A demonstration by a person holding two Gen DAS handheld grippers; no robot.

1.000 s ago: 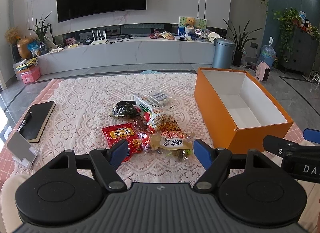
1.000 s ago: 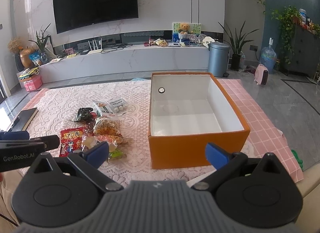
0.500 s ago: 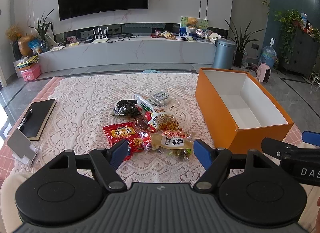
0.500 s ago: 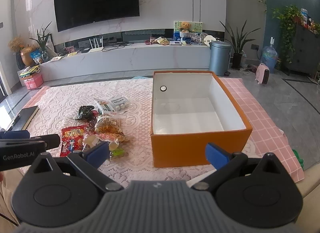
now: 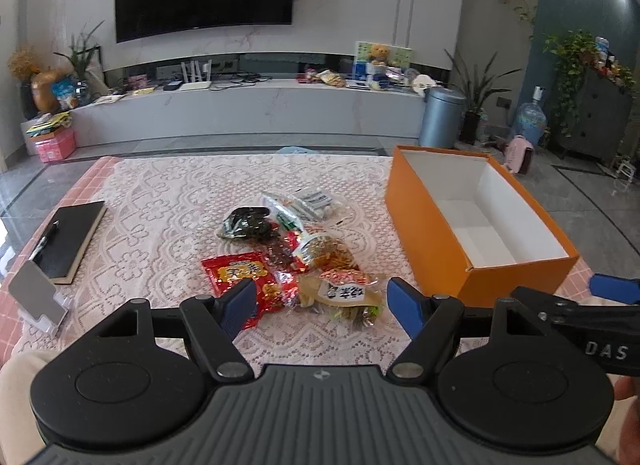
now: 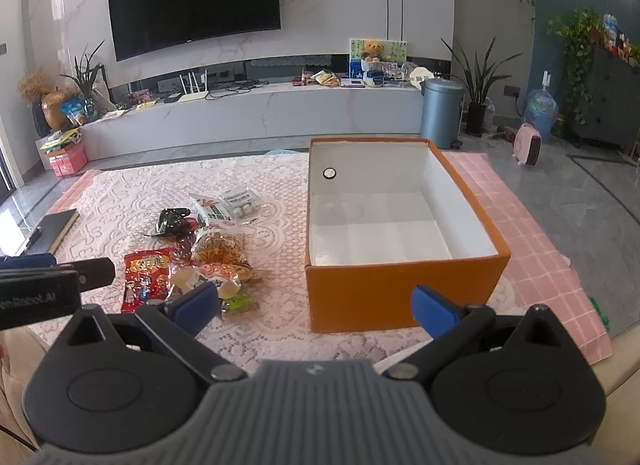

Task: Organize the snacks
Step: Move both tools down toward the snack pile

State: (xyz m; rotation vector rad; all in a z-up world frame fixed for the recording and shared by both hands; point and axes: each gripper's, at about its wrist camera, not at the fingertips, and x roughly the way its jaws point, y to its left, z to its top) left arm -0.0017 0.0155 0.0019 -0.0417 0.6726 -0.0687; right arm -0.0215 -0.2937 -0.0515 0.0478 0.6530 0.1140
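Observation:
Several snack packets lie in a pile on the lace tablecloth: a red packet (image 5: 240, 275), a pale packet with a black label (image 5: 344, 293), a packet of orange sticks (image 5: 326, 249), a dark packet (image 5: 248, 221) and clear packets (image 5: 304, 201). An open orange box (image 5: 428, 221) with a white, empty inside stands to their right; it also shows in the right wrist view (image 6: 400, 289). My left gripper (image 5: 320, 309) is open and empty, just short of the pile. My right gripper (image 6: 316, 305) is open and empty in front of the box. The red packet (image 6: 146, 277) shows left there.
A black notebook with a pen (image 5: 70, 237) and a phone stand (image 5: 36, 297) lie at the table's left edge. The lace cloth (image 5: 160, 201) covers a pink checked table. A TV wall, bin (image 5: 442, 117) and plants stand beyond.
Both grippers have risen or tilted slightly, so the table sits a little lower in both views. Nothing on the table has moved. Both stay open.

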